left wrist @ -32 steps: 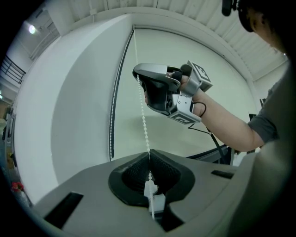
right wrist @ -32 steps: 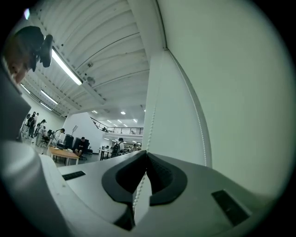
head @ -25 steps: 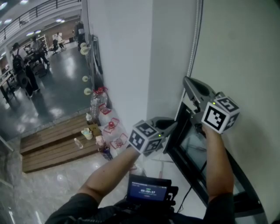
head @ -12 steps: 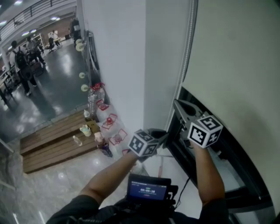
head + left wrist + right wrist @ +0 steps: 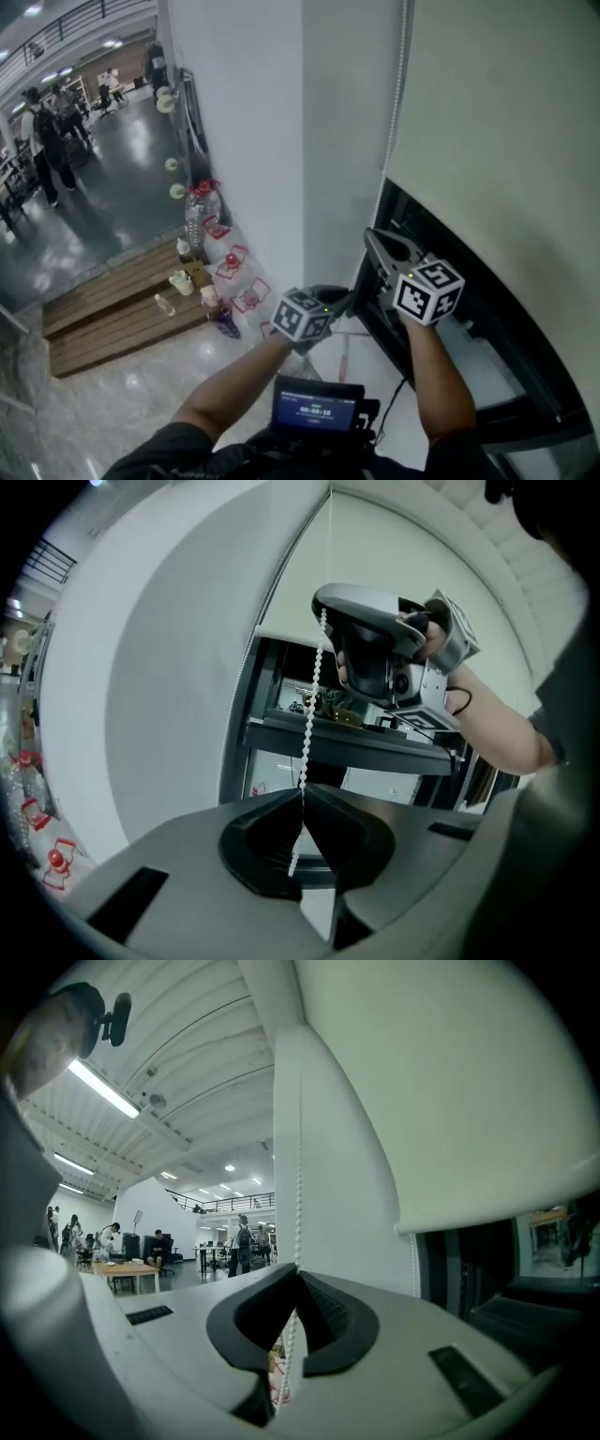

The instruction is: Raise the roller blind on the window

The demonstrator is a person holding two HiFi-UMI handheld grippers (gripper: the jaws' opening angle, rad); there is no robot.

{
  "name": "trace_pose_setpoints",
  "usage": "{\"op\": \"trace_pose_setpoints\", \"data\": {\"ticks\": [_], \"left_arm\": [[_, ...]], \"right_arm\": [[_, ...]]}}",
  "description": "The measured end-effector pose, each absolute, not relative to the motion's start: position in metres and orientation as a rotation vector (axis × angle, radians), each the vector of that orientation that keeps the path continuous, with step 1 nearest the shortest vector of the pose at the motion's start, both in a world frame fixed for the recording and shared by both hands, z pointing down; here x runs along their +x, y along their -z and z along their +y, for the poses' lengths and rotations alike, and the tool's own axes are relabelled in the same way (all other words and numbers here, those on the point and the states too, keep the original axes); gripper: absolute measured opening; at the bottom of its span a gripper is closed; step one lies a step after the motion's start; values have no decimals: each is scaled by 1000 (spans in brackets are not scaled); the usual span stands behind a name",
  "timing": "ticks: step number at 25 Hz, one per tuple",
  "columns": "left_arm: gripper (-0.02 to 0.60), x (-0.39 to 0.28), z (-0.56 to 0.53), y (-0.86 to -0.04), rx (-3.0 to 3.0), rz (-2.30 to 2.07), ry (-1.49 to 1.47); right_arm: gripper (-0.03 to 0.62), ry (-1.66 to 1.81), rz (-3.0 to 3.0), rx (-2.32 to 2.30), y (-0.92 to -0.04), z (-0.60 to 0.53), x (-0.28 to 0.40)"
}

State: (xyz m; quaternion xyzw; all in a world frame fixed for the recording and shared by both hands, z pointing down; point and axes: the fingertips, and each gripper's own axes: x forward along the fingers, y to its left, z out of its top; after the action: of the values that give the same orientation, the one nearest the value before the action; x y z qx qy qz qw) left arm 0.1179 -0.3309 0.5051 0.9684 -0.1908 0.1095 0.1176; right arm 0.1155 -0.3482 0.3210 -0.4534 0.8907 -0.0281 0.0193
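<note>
My left claw [image 5: 302, 794] is closed tight on the bead chain [image 5: 312, 700]; its own view shows the two dark pads pressed together at the lower middle of the frame, with the beads running up out of the pinch and a short length hanging below it. Higher on that same strand, in the upper middle of that view, my right claw [image 5: 325, 607] is clamped on the chain too. The head view cannot confirm either grip, since the chain is too fine to follow there near the claws; it only places the left claw [image 5: 353, 296] low at centre and the right claw [image 5: 371, 236] just above and to the right of it.

The right claw view gives its own proof. The pads meet at lower centre with the chain [image 5: 298, 1185] caught between them, rising straight up alongside the white wall [image 5: 328, 1176]. This view alone shows the bottom bar of the roller blind [image 5: 450, 1082] cutting across the right of the frame, with dark glass under it.

From the head, the blind [image 5: 497, 141] fills the upper right, and its lower edge slants down to the right over the dark window frame [image 5: 518, 405]. The chain [image 5: 403, 56] shows as a thin line along the blind's left edge.

Only the head view shows the rest: a small screen [image 5: 317, 408] at bottom centre, wooden steps [image 5: 112, 305] and bottles [image 5: 192, 223] at the left, and people [image 5: 45, 131] standing in the upper left.
</note>
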Motion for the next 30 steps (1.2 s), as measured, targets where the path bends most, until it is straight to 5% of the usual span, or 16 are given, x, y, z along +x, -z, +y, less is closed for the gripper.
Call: {"op": "trace_pose_setpoints", "data": {"ticks": [4, 8, 14, 18, 21, 24, 30], "left_arm": [[135, 97, -334, -505, 2862, -537, -412], [150, 77, -331, -429, 2953, -508, -308], [148, 82, -338, -252, 3067, -477, 134], [148, 100, -344, -172, 3153, -535, 168], [127, 113, -354, -147, 3183, -583, 126], [17, 115, -360, -145, 3196, -617, 110], [52, 119, -361, -146, 3185, -608, 137]], "right_arm": [[3, 99, 2760, -1412, -325, -353, 120], [3, 111, 2750, -1412, -320, -351, 123], [3, 103, 2762, -1381, -330, -351, 114], [3, 83, 2787, -1355, -325, -345, 106], [3, 71, 2801, -1351, -323, -343, 103], [3, 64, 2804, -1351, -327, -341, 102], [3, 65, 2800, -1346, -326, -340, 102]]}}
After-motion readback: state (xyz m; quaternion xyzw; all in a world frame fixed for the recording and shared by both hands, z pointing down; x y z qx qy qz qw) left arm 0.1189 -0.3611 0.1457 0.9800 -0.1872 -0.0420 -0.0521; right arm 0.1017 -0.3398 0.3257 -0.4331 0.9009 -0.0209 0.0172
